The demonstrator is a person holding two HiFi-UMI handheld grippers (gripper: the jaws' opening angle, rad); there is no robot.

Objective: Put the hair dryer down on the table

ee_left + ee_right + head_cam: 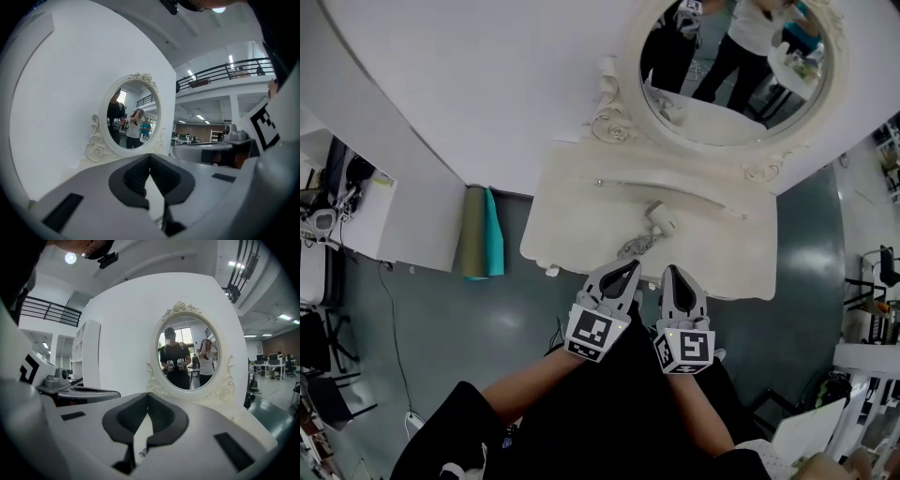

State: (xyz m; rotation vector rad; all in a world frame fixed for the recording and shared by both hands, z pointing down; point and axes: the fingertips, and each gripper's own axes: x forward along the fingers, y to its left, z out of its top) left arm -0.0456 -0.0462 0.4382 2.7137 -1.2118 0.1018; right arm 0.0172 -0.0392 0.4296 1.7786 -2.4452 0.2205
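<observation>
A white hair dryer (660, 221) lies on the white dressing table (581, 211), its coiled cord (636, 247) trailing toward the front edge. Neither gripper touches it. My left gripper (628, 270) hovers over the table's front edge, just short of the cord, its jaws shut with nothing between them. Beside it, my right gripper (672, 273) is held the same way, also shut and empty. In the left gripper view the left gripper (150, 156) has its jaw tips meeting; the right gripper (147, 396) looks the same in the right gripper view. Neither gripper view shows the dryer.
An oval mirror (731, 66) in an ornate white frame stands at the table's back and reflects people. Rolled olive and teal mats (478, 246) lean against the wall left of the table. A white shelf unit (356, 211) stands at the far left, and desks and chairs at the right.
</observation>
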